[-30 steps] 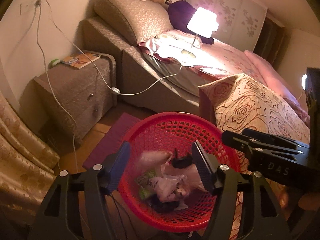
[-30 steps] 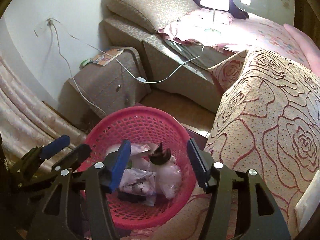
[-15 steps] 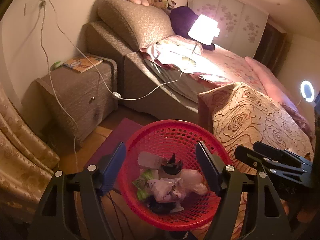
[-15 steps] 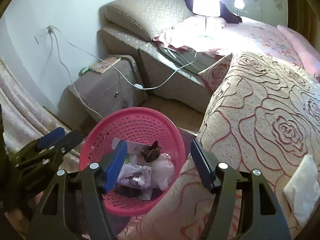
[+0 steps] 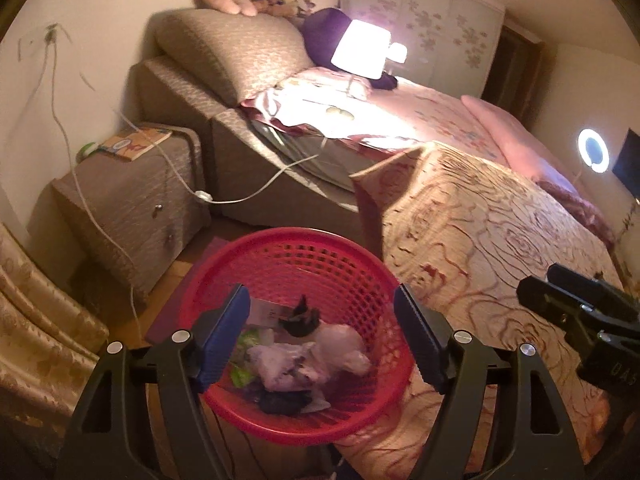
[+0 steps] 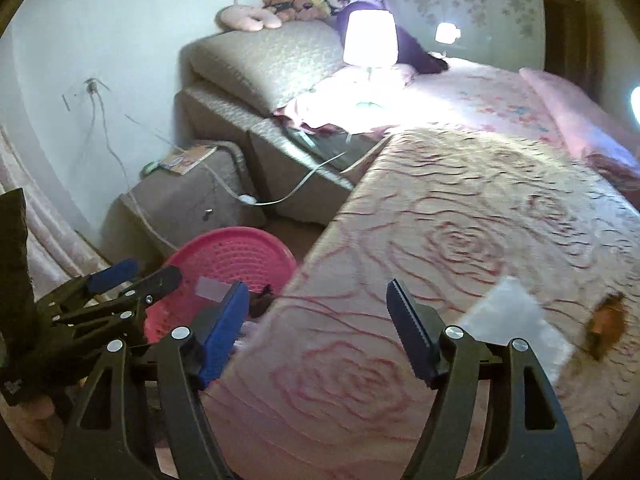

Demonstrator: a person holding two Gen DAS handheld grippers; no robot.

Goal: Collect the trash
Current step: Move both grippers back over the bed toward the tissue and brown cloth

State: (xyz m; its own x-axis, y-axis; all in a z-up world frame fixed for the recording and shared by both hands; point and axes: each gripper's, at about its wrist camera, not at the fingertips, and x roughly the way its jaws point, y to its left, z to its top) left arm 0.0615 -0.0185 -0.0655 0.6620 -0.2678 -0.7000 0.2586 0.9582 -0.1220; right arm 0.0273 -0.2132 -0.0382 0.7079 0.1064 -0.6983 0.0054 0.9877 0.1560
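- Trash on the bed: we judge a white wrapper (image 6: 516, 320) and a brown scrap (image 6: 608, 326) to be the next pickups, both lying on the rose-patterned quilt (image 6: 460, 240) toward its right edge.
- Our right gripper (image 6: 320, 328) hangs above the quilt with jaws wide and nothing between them; the wrapper lies just right of its right finger, the scrap beyond that, nearer the quilt's edge.
- The wrapper's long axis seems to run diagonally, from upper left to lower right in the right view; motion blur leaves its outline soft.
- Our left gripper (image 5: 320, 336) is likewise spread and empty, poised over the red basket (image 5: 224, 280), which already holds bags and wrappers.
- The right hand is plainly the nearer one; the left sits on the far side of the quilt's left edge, beside the basket.
- The basket stands on the floor against the quilt's left edge, near the nightstand (image 5: 132, 196).
- The quilt is soft, so we expect a flat wrapper to press in rather than lift cleanly.
- A lamp (image 6: 370, 40) glows at the head of the bed; the room is otherwise dim.
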